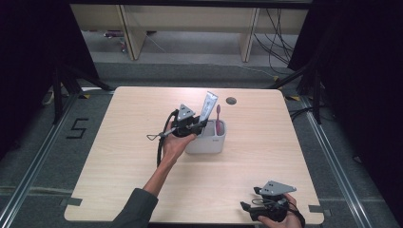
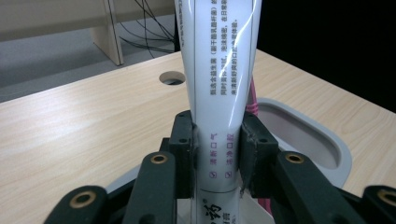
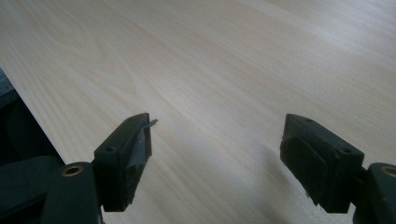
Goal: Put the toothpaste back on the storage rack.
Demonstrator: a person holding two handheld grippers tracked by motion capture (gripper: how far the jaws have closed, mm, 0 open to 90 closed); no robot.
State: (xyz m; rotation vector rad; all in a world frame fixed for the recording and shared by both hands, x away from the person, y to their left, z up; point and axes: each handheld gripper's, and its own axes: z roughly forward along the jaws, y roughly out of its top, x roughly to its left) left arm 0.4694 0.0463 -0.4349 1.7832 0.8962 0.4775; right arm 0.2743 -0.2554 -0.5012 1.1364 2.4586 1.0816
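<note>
In the high view, a pale wooden table (image 1: 119, 156) fills the middle of the frame. Just above its center stands a grey holder (image 1: 208, 141), an open-topped cup. My left claw (image 1: 194, 124) sits at the holder's left edge, and my left hand (image 1: 177, 142) comes up from the bottom of the frame to carry it.

In the left gripper view, my jaws are clamped on a white toothpaste tube (image 2: 218, 84), one jaw on each flat side, low on its body. The tube stands nearly upright in the center of the frame, its lower end dropping toward the holder's opening (image 2: 299, 135) at lower right. A pink toothbrush (image 1: 218, 118) stands in the holder, just right of the tube.

My right claw (image 1: 247, 208) rests at the lower right of the high view, near the table's front edge. In the right gripper view its jaws are spread wide with nothing between them.

I judge the main risk to be the tube knocking the toothbrush or catching the holder's rim, because the opening is narrow. The light holder might also tip or slide if I push sideways. Squeezing hard could crease the soft tube.
</note>
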